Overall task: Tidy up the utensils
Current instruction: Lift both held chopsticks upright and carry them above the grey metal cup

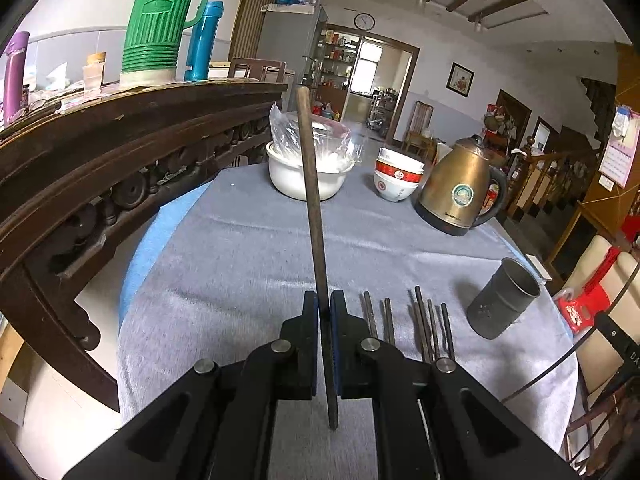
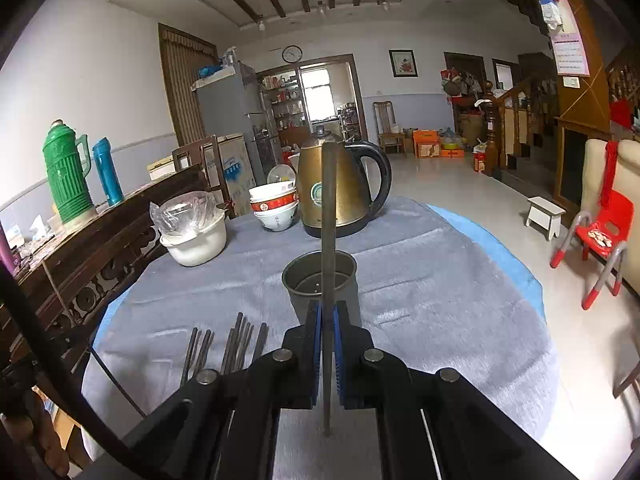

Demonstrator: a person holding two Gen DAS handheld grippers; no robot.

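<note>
**Each claw clamps one chopstick; the rest lie loose by the metal cup**

The left claw (image 1: 324, 308) is closed on a brown chopstick (image 1: 310, 184). Its long axis runs along the fingers, the far end pointing up and away toward the white pot (image 1: 298, 180), the near end sticking back between the arms.

The right claw (image 2: 328, 316) is pinched on a grey chopstick (image 2: 329, 216) held the same way, its far end rising in front of the brass kettle (image 2: 340, 192), above the metal cup (image 2: 320, 276).

The loose chopsticks (image 1: 424, 328) lie flat on the grey-clothed table (image 1: 240, 260), roughly parallel, ends pointing away from the cameras, near the cup's left.

The cup stands upright with nothing visible inside. The white pot holds clear plastic wrapping. The stacked bowls (image 2: 274, 208) sit nested beside the kettle.
</note>
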